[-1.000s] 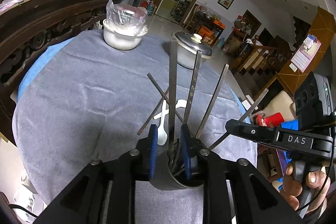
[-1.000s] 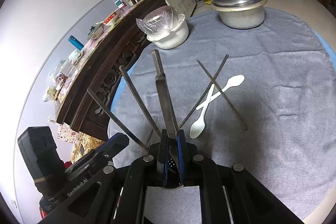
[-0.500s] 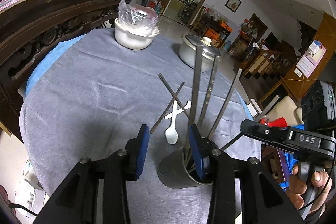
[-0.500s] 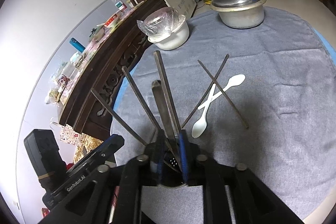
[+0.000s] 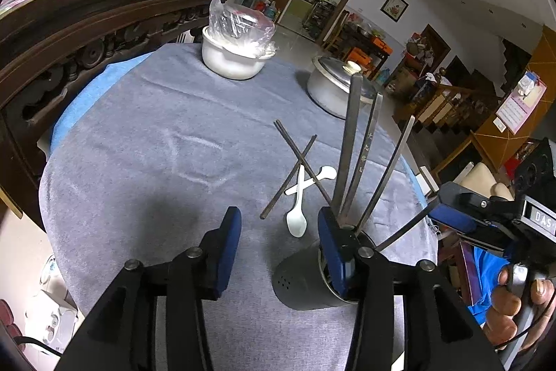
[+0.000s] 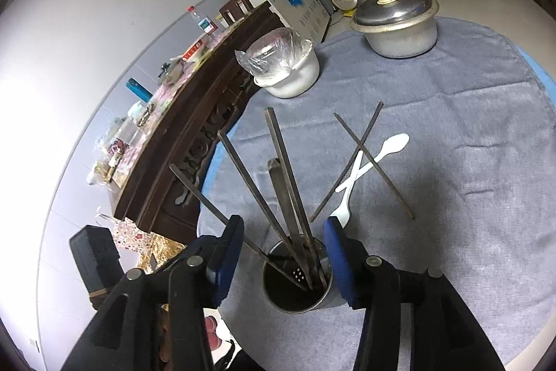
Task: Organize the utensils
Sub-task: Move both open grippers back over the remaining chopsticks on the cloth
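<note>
Grey tablecloth (image 5: 146,141); both your grippers, left gripper (image 5: 279,246) and right gripper (image 6: 283,252), gape wide, empty; crossed chopsticks (image 6: 365,159) at one o'clock from holder (image 6: 295,284); pinch one near middle, avoid spoon (image 6: 368,162).

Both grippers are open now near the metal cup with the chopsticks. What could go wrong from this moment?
1. The utensil cup holds four long chopsticks leaning outward; a bump from the open right gripper could tip it.
2. The left gripper has one finger at the cup's rim, so pulling away carelessly might drag the cup.
3. On the cloth, two crossed chopsticks lie over the white spoon; grasping one may shift the others.
</note>
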`<state>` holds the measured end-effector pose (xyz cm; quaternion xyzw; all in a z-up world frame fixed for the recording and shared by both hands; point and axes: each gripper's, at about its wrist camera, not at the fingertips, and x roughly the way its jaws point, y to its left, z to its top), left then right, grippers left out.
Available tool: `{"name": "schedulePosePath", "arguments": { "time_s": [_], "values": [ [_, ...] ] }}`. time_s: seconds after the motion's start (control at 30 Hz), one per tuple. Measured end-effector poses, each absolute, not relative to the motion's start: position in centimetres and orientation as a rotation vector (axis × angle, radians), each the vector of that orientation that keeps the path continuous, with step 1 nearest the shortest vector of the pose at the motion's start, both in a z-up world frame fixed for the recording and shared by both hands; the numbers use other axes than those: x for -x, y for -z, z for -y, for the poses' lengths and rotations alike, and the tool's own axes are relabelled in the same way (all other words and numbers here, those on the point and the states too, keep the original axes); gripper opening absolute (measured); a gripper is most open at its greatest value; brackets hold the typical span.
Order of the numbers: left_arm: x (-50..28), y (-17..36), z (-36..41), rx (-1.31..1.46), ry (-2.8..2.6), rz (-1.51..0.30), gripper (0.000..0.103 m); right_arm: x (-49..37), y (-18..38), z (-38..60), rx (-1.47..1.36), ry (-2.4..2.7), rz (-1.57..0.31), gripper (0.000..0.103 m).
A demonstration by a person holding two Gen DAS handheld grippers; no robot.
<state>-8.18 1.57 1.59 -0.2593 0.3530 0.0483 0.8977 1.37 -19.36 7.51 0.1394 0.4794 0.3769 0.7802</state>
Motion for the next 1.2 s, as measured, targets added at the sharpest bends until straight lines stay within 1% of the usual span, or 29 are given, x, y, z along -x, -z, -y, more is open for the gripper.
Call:
{"name": "schedulePosePath", "arguments": {
  "time_s": [0.23, 0.43, 0.53, 0.7, 0.77, 0.8, 0.83, 0.93, 1.2],
  "values": [
    [8.1, -1.4, -2.7, 0.538, -0.129, -0.742, 0.047, -1.2, -8.4, 21.6, -0.355, -0.8, -0.985, 0.051],
    [8.5, -0.3, -5.8, 0.564, -0.212, -0.763, 0.051, -1.5, -8.3, 24.9, -0.373, -0.738, -0.962, 0.052],
    [8.4, 1.1, -7.4, 0.583, -0.267, -0.799, 0.051, -3.0, -5.9, 26.3, -0.362, -0.659, -1.024, 0.052],
    [7.9, 3.8, -9.1, 0.592, -0.326, -0.878, 0.051, -6.4, 0.6, 26.4, -0.312, -0.559, -1.182, 0.052],
    [7.8, 4.7, -9.3, 0.589, -0.333, -0.902, 0.051, -7.4, 2.4, 25.6, -0.26, -0.55, -1.226, 0.049],
    [7.6, 5.1, -9.4, 0.587, -0.334, -0.914, 0.051, -7.9, 3.2, 24.8, -0.225, -0.552, -1.248, 0.045],
    [7.4, 5.4, -9.4, 0.585, -0.333, -0.925, 0.051, -8.2, 3.8, 24.3, -0.2, -0.553, -1.259, 0.041],
    [6.4, 6.4, -9.5, 0.571, -0.329, -0.957, 0.051, -9.4, 5.1, 22.0, -0.119, -0.561, -1.283, 0.039],
    [5.0, 8.4, -10.9, 0.584, -0.343, -1.005, 0.051, -12.8, 6.6, 15.5, 0.145, -0.586, -1.284, 0.039]
  ]
}}
